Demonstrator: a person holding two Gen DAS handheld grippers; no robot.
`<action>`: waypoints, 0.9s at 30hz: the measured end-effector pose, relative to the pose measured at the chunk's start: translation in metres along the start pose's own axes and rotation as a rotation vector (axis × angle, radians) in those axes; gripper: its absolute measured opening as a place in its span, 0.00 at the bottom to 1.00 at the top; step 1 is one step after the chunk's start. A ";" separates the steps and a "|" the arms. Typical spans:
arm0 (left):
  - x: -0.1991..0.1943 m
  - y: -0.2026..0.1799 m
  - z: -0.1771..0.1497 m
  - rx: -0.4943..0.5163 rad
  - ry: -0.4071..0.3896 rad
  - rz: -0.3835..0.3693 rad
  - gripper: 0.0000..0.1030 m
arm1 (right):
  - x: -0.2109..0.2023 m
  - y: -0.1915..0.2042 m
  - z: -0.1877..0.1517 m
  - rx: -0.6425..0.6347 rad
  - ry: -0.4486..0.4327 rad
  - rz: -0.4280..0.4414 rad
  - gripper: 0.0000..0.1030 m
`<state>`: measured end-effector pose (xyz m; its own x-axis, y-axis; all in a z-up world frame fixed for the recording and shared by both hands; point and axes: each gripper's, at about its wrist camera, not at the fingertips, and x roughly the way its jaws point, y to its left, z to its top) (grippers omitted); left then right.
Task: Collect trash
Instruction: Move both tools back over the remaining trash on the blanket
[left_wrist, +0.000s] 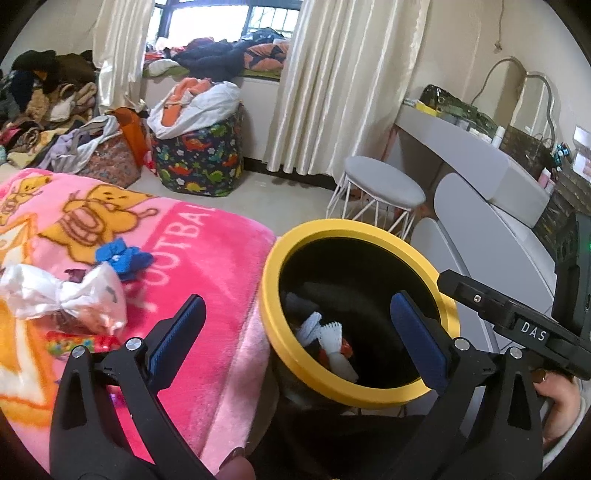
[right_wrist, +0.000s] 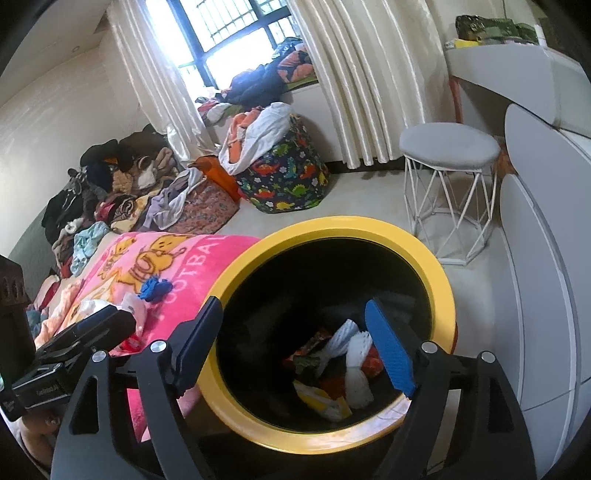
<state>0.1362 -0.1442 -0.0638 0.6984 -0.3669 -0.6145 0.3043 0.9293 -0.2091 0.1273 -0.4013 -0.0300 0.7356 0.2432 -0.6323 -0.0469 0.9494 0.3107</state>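
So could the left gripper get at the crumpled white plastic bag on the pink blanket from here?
Probably yes: the left gripper is open and empty, and the white plastic bag lies uncovered on the pink blanket just beside it, nothing between.

Pink blanket (left_wrist: 192, 258) carried large pale capitals along its darker pink band. In the left wrist view these read "FOOTBAL", cut off where the blanket folded over its edge; in the right wrist view the same lettering (right_wrist: 201, 262) read "OOTBAL". Right claw (left_wrist: 532, 334), seen from the left wrist camera, bore a small dark tag with white letters "DAS". A label on the left claw's body (right_wrist: 44, 393) was too blurred to read.
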 end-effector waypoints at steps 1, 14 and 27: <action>-0.003 0.002 0.000 -0.004 -0.008 0.008 0.89 | 0.000 0.002 0.000 -0.004 -0.001 0.005 0.76; -0.035 0.031 0.002 -0.056 -0.076 0.055 0.89 | -0.003 0.040 0.002 -0.081 -0.008 0.047 0.77; -0.052 0.070 0.003 -0.130 -0.122 0.112 0.89 | 0.003 0.077 -0.002 -0.154 -0.001 0.091 0.79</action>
<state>0.1238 -0.0602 -0.0443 0.7986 -0.2564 -0.5446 0.1399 0.9590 -0.2463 0.1243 -0.3271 -0.0093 0.7240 0.3292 -0.6061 -0.2159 0.9427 0.2542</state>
